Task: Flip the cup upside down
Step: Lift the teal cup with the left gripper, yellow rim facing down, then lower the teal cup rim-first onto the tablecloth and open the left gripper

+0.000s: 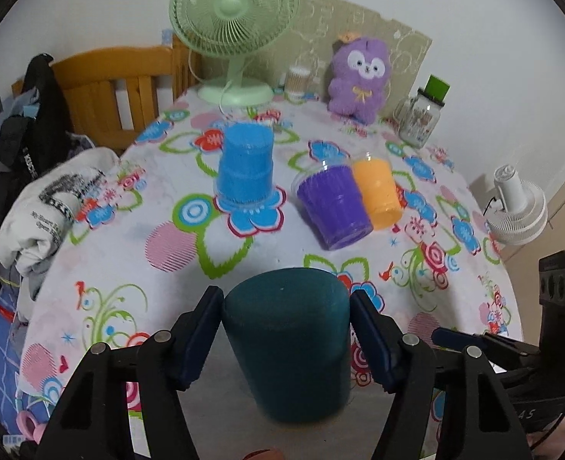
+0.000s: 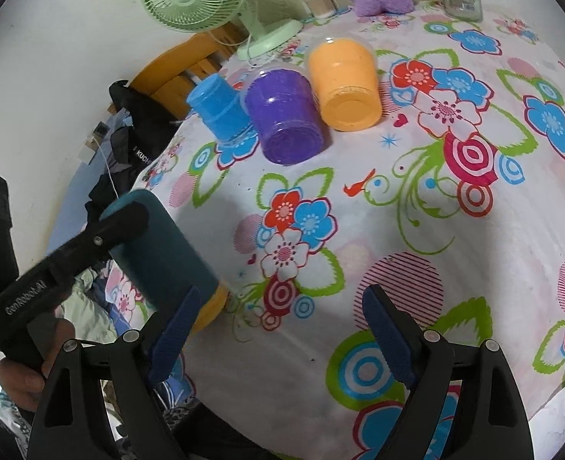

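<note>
My left gripper (image 1: 286, 329) is shut on a dark teal cup (image 1: 288, 341), with its closed bottom pointing away from the camera and a blue pad on each side. In the right wrist view the teal cup (image 2: 163, 257) is tilted near the table's left edge, its orange-lined rim toward the lower right, with a finger of the left gripper (image 2: 90, 241) across it. My right gripper (image 2: 278, 329) is open and empty over the floral tablecloth (image 2: 416, 207), just right of the cup.
A blue cup (image 1: 246, 168) stands upside down; a purple cup (image 1: 332, 205) and an orange cup (image 1: 376, 191) sit mid-table. A green fan (image 1: 232, 30), purple plush (image 1: 359, 76), glass jar (image 1: 420, 119) and white fan (image 1: 516, 203) line the far edges. Clothes (image 1: 48, 207) lie left.
</note>
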### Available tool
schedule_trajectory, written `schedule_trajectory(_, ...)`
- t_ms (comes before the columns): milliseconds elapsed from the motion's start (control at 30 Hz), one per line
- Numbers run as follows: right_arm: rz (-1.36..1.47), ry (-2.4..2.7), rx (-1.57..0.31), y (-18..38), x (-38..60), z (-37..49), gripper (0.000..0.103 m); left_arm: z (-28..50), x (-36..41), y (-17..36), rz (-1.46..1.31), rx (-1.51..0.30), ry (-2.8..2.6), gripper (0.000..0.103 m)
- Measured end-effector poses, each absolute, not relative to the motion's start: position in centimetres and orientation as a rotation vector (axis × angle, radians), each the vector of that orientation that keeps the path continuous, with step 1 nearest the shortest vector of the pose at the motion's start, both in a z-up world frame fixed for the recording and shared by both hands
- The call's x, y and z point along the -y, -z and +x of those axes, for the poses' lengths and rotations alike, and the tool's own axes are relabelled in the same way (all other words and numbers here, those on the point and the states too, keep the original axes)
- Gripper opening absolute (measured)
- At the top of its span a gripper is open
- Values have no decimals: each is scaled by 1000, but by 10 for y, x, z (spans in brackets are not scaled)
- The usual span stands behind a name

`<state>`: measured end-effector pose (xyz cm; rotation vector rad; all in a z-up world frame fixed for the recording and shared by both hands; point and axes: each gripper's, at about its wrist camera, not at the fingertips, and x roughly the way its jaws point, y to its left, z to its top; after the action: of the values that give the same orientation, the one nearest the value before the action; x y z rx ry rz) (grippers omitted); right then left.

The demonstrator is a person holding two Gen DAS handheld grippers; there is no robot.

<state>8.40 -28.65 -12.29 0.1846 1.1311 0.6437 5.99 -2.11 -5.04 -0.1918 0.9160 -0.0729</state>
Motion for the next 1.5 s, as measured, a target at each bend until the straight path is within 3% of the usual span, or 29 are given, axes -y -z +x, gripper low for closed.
schedule_trajectory(433, 161, -658, -1112, 115, 276, 72, 88, 35, 15, 13, -151, -792, 59, 68)
schedule_trajectory(1267, 146, -658, -1137, 121, 277, 68, 88, 35, 34, 29, -114, -835, 66, 68)
schedule_trajectory(1367, 146, -658, -1137, 121, 277, 68, 88, 34, 36, 27, -110, -832, 73, 79)
schedule_trajectory(1500, 143, -660, -1138, 121, 276, 68, 88, 34, 35, 28, -114, -833, 74, 80)
